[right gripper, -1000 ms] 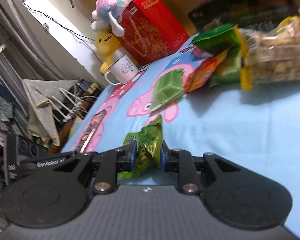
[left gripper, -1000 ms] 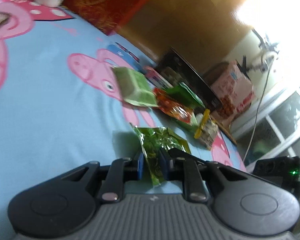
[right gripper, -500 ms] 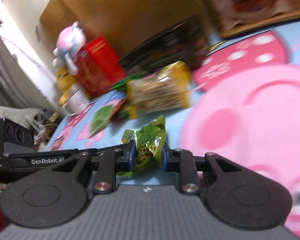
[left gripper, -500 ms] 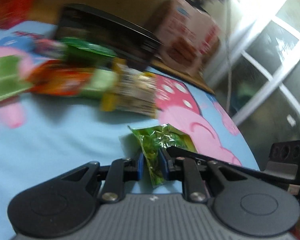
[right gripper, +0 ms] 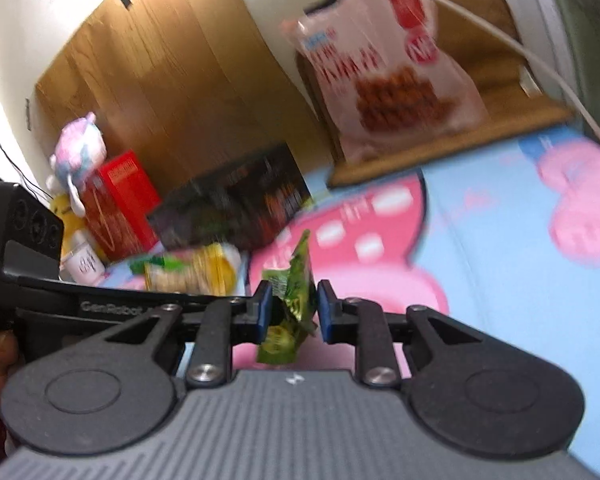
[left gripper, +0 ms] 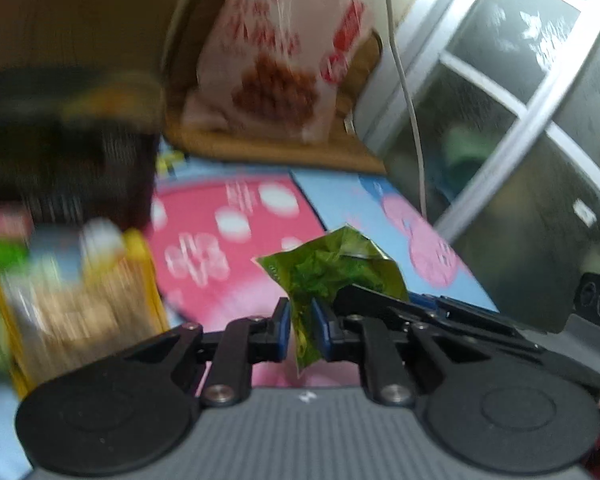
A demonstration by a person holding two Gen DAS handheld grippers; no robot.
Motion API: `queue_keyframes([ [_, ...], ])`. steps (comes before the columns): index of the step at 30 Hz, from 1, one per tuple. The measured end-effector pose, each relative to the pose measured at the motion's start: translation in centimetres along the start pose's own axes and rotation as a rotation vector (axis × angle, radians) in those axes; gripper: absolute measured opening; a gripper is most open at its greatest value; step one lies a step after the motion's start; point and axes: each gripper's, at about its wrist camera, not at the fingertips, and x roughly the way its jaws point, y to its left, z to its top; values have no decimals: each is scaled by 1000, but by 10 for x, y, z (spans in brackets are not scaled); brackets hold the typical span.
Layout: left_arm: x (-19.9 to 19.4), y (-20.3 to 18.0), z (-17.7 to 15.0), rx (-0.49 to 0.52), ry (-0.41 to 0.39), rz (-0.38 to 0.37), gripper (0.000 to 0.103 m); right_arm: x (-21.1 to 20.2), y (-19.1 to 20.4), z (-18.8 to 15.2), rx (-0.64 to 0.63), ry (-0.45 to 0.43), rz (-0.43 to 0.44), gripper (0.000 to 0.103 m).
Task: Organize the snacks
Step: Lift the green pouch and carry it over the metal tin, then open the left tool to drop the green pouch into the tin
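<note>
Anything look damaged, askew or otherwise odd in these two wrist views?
Only slightly: the green snack packet pinched in the left gripper is crumpled, and the right gripper, its fingers closing, holds a similar green packet tilted. No spill shows; both views are motion-blurred.

Domestic room, likely a bedroom. Indicators: cartoon-pig printed cloth [right gripper: 500, 248] covering the surface, plush toys [right gripper: 80, 156] beside a mug [right gripper: 85, 266], wooden panel [right gripper: 172, 80], window [left gripper: 512, 92].

Big snack bag [right gripper: 384, 76] upright at back, dark box [right gripper: 236, 204] left, prob. blurred snack packs [right gripper: 192, 270] in front.
</note>
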Motion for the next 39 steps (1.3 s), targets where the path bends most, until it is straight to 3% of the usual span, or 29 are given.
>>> queue_keyframes([
  [6,-23,27,64,-23,-145,71,11,47,23,56,-101,-101,96,23],
  [12,-41,67,100,-82,-270,165,11,109,39,82,-80,-87,185,22],
  [16,-38,89,103,-97,-271,217,11,139,48,75,-112,-54,168,22],
  [22,-19,106,99,-127,-233,239,12,149,44,66,-136,-42,124,26],
  [27,-15,107,91,-124,-239,283,13,150,45,64,-159,-84,108,42],
  [29,-18,107,90,-128,-242,293,14,143,47,60,-193,-151,86,73],
  [30,-21,106,89,-127,-251,298,16,139,46,58,-200,-187,73,78],
  [36,-55,88,66,-90,-327,353,18,126,34,55,-214,-334,-36,83],
  [39,-66,77,48,-58,-326,405,20,126,20,57,-134,-334,-88,85],
])
